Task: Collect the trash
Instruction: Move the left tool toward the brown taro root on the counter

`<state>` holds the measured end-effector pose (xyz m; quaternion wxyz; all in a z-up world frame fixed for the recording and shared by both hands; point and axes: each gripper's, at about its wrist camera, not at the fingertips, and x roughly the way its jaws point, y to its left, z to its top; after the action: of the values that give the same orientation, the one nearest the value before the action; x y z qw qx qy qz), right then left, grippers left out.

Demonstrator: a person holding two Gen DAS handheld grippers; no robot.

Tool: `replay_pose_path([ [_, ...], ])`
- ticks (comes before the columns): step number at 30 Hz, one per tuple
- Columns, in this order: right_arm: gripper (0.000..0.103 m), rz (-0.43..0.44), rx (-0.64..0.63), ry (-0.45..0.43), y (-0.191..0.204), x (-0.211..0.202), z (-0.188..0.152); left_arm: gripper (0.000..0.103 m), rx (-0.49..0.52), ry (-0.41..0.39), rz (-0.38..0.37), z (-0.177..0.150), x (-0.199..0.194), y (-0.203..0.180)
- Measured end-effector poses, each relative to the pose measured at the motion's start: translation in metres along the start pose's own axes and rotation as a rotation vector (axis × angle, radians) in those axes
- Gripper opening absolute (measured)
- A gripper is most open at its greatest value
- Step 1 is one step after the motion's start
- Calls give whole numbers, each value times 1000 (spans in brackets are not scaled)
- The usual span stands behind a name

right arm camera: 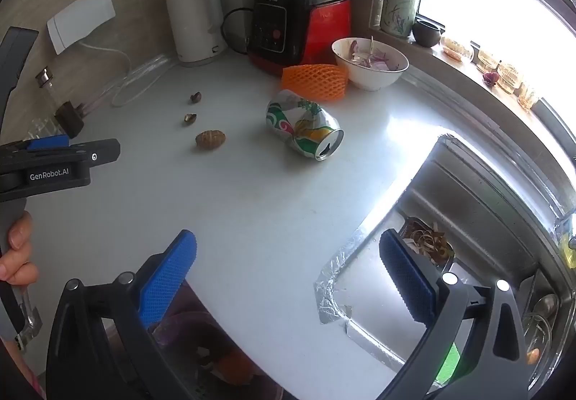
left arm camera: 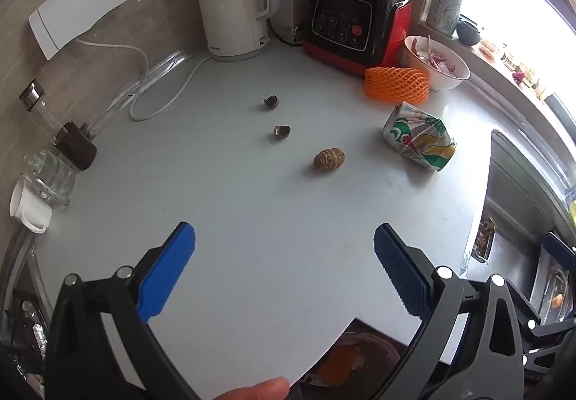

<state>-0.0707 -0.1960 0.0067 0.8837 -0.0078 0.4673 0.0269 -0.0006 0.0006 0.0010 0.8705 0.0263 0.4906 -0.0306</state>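
On the white counter (left arm camera: 252, 220) lie a crushed green-and-white can (left arm camera: 419, 137) (right arm camera: 304, 125), an orange foam net sleeve (left arm camera: 397, 84) (right arm camera: 315, 77), a brown ridged shell (left arm camera: 328, 158) (right arm camera: 210, 140) and two dark nutshell pieces (left arm camera: 282, 131) (left arm camera: 270, 101) (right arm camera: 189, 118) (right arm camera: 195, 97). My left gripper (left arm camera: 284, 267) hovers open over bare counter, well short of the shells. The right gripper (right arm camera: 288, 270) stands open above the counter's edge by the sink, the can far ahead. Nothing sits between either pair of blue pads.
Along the back stand a white kettle (left arm camera: 234, 4), a black-and-red blender (left arm camera: 356, 22) and a bowl of peelings (left arm camera: 437, 63). Glass jars and a white mug (left arm camera: 27, 209) line the left wall. A steel sink (right arm camera: 468, 220) lies right. A bin with scraps (left arm camera: 360, 357) shows below the counter's front edge.
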Motion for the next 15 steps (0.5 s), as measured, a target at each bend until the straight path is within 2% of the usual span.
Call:
replay_pose_path([
  [8, 101, -6, -11, -1, 2, 3, 0, 95, 26, 4, 9, 1, 2, 6],
  [11, 101, -9, -5, 2, 3, 5, 0, 95, 40, 7, 17, 1, 4, -5],
  [15, 101, 6, 6, 2, -4, 6, 5, 95, 69, 13, -30, 3, 9, -8],
])
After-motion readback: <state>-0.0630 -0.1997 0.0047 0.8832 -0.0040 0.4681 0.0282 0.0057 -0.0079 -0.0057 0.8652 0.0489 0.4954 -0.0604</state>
